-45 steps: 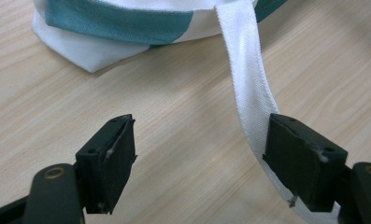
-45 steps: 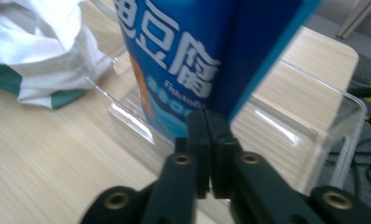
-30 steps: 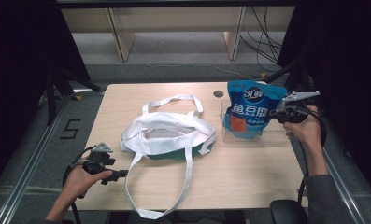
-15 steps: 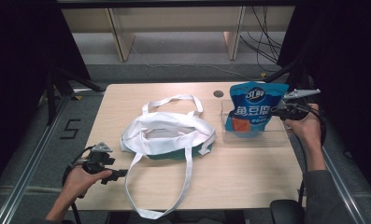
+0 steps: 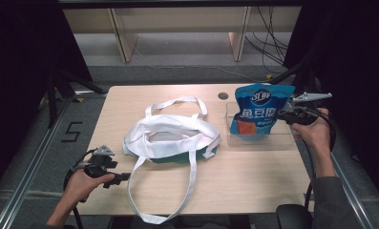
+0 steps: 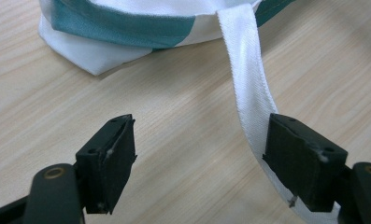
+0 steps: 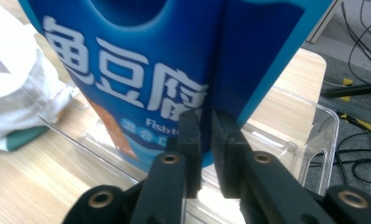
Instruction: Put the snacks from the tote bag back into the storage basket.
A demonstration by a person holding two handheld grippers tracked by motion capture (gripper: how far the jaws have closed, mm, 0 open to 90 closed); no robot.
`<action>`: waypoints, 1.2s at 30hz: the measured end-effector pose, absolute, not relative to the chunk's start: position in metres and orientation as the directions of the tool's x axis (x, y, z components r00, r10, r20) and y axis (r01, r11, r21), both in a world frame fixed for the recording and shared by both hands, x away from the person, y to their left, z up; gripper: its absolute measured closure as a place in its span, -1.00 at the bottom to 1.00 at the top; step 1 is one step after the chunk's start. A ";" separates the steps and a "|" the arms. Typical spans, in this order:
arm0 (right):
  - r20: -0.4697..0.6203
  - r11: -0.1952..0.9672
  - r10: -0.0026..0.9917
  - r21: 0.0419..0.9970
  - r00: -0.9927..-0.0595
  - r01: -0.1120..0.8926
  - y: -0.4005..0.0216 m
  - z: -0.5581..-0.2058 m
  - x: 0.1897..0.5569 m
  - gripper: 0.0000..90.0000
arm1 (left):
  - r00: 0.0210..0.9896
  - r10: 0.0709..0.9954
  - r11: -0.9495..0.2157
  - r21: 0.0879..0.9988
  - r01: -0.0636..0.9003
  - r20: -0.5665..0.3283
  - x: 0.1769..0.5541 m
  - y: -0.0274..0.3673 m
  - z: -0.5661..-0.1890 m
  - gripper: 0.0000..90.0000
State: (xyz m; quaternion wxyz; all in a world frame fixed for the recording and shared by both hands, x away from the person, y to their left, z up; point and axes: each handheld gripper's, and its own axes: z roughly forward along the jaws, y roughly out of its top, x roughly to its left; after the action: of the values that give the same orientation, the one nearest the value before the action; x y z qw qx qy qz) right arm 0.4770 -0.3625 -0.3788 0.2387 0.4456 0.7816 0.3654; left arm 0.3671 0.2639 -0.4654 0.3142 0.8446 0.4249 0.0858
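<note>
Two grippers are at work at the table (image 5: 273, 186), well apart from each other. The right gripper (image 5: 281, 114) pinches the right edge of a blue snack pouch (image 5: 258, 112), which stands upright in a clear tray (image 5: 282, 141) at the right side of the table. In the right gripper view the black jaws stand nearly together with the pouch (image 7: 141, 70) edge between them; they have just been opening a little, so the hold looks light. The left gripper (image 5: 122, 177) rests at the near left corner with its jaws spread wide. In the left gripper view one strap (image 6: 246, 79) of the white tote bag (image 5: 170, 138) runs just beside one jaw, and the wood shows between the jaws.

The step in hand seems to be moving the pouch out of the tray and toward the bag, whose mouth lies half open in the middle of the table. To do it well, the right gripper should first press firm on the pouch seam — a thin foil edge slips easily. Then lift straight up until the bottom clears the tray wall, so the tray is not dragged. The left gripper could close on the strap and raise it, so the mouth opens wider before the pouch comes.
</note>
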 end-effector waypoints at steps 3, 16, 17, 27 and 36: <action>0.003 0.293 0.884 0.775 -0.467 0.560 -0.356 -0.372 0.469 0.65 | 0.618 0.777 -0.433 0.609 0.665 -0.121 0.367 0.264 -0.466 -0.46; 0.047 0.237 0.882 0.816 -0.470 0.527 -0.327 -0.363 0.436 0.09 | 0.623 0.772 -0.444 0.596 0.669 -0.125 0.366 0.264 -0.464 -0.46; 0.064 0.231 0.882 0.805 -0.467 0.546 -0.324 -0.363 0.432 0.08 | 0.626 0.770 -0.445 0.604 0.661 -0.119 0.366 0.263 -0.464 -0.46; 0.056 0.268 0.849 0.811 -0.525 0.520 -0.297 -0.380 0.415 -0.05 | 0.626 0.771 -0.444 0.602 0.664 -0.123 0.365 0.263 -0.464 -0.46; 0.069 0.330 0.782 0.796 -0.619 0.507 -0.262 -0.395 0.406 -0.13 | 0.626 0.770 -0.440 0.605 0.664 -0.127 0.365 0.263 -0.463 -0.46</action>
State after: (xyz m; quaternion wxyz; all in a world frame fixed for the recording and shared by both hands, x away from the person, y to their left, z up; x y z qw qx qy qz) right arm 0.4063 -0.2616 -0.3953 0.1661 0.4035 0.7985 0.4148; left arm 0.3648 0.2629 -0.4625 0.3161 0.8444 0.4243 0.0837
